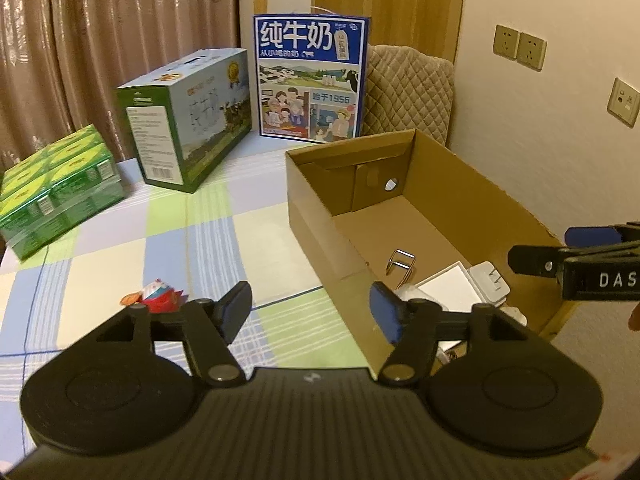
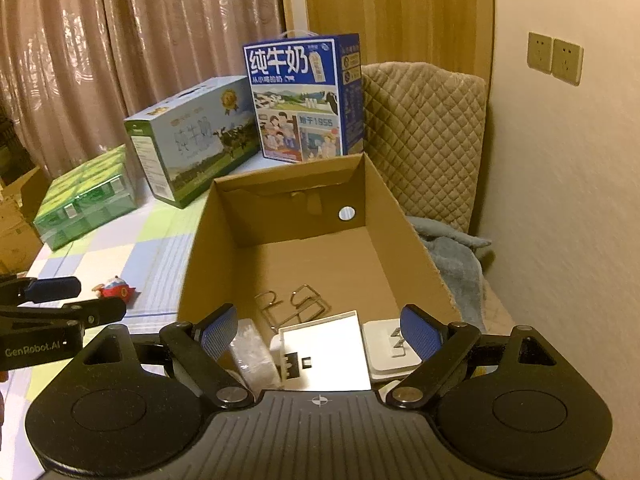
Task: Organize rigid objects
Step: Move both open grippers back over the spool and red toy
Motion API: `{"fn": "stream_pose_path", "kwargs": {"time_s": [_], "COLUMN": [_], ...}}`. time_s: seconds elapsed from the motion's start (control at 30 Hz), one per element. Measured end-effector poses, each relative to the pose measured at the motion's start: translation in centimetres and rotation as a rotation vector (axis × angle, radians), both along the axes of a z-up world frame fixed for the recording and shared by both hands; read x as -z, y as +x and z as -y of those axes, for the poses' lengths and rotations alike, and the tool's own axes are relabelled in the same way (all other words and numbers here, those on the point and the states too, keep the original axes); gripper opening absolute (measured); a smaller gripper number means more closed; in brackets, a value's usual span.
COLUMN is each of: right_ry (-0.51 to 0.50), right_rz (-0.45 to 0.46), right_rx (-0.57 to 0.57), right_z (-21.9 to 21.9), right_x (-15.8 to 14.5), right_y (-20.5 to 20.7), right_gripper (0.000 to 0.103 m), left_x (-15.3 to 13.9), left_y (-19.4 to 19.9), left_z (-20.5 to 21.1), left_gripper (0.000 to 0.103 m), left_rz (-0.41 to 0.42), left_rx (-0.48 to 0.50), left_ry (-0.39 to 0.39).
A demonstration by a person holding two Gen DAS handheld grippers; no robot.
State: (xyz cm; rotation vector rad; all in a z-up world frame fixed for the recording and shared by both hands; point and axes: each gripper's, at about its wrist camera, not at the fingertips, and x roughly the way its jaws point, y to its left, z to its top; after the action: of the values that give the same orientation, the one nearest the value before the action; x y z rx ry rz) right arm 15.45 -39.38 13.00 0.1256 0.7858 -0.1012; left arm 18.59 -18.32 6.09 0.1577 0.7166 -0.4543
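Both grippers tilt downward with fingers apart and nothing between them, the left gripper (image 1: pixel 310 308) over the near-left wall of the cardboard box (image 1: pixel 316 216), the right gripper (image 2: pixel 318 330) above the box's white card (image 2: pixel 328 344), wire clips (image 2: pixel 298 304) at 12 o'clock, a red toy (image 1: pixel 160 298) outside at 9 o'clock.

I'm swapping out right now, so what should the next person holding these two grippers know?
Left gripper: open, nothing between its fingers, over the table beside the cardboard box.
Right gripper: open, empty, over the box's near end.
Done: wire hooks, white square card, white plug adapter and a clear wrapped item lie in the box.
Left: the small red toy is on the checked tablecloth, outside the box. Probably fetch it next with the left gripper.
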Motion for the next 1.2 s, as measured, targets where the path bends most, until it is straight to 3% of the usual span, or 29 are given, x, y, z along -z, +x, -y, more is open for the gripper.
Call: {"fn": "stream_pose_path", "kwargs": {"time_s": [0.5,0.8,0.93,1.2], "right_ry": [0.043,0.089,0.103,0.094], "right_rz": [0.009,0.039,0.051,0.046], "right_rx": [-0.063,-0.14,-0.181,-0.271], "right_z": [-5.3,-9.8,-12.2,-17.0], "right_x": [-1.3,-1.0,-0.5,2.1], "right_y": [-2.1,-1.9,-1.5,0.5], "right_gripper": [0.086,0.087,0.095,0.096], "left_x": [-0.7,0.9,2.2,4.8], "left_y": [-3.7,-4.2,-3.8,-2.3], "left_z": [-6.6,-14.0,-17.0,-21.0], "left_gripper": [0.088,0.092,0.092,0.093], "left_rz": [0.02,0.022,0.007,-0.02], "left_rx": [-0.069,-0.185,-0.237,-0.306], "left_ry": [-0.017,0.003,0.006,0.008]}}
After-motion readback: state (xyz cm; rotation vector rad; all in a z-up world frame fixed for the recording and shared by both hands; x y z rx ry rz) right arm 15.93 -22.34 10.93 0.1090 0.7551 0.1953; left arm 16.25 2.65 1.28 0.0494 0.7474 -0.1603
